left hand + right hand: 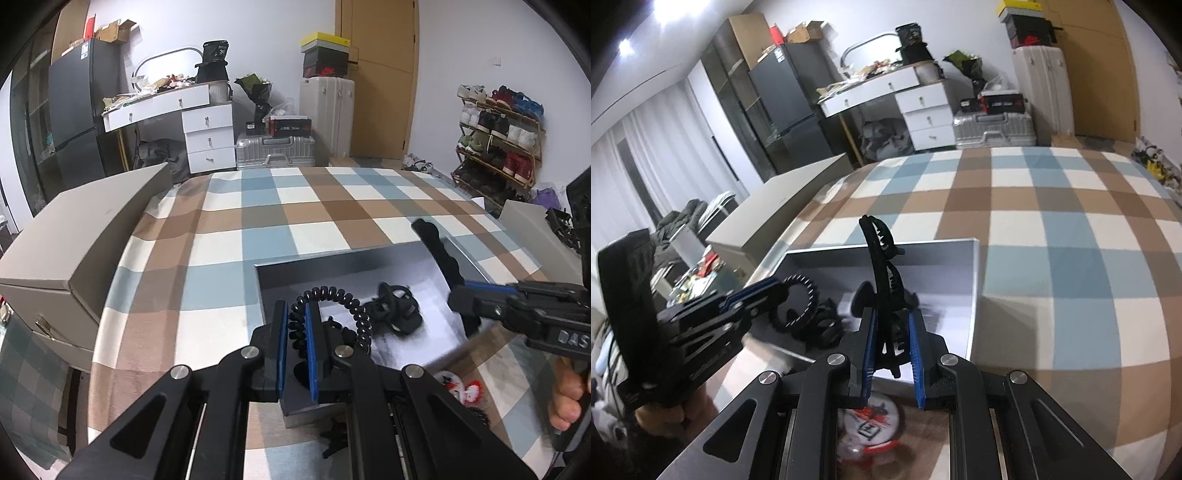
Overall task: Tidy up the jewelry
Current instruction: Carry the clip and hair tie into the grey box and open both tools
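Observation:
A shallow grey box [266,295] lies on the checked bedspread. My left gripper [295,306] is shut on a black coiled hair tie [332,293], which hangs over the box's left part. Inside the box lies a black clump of hair accessories [397,312]. My right gripper [890,314] is shut on the base of a long black toothed hair clip [881,258], which stands up over the box [975,280]. In the right wrist view the left gripper [781,290] shows at the left with the coiled tie [799,299].
A beige drawer cabinet [74,251] stands against the bed's left side. Another grey box [532,229] sits at the right edge. Round red-and-white badges [870,428] lie on the spread in front of the box. A person's hand [569,398] grips the right handle.

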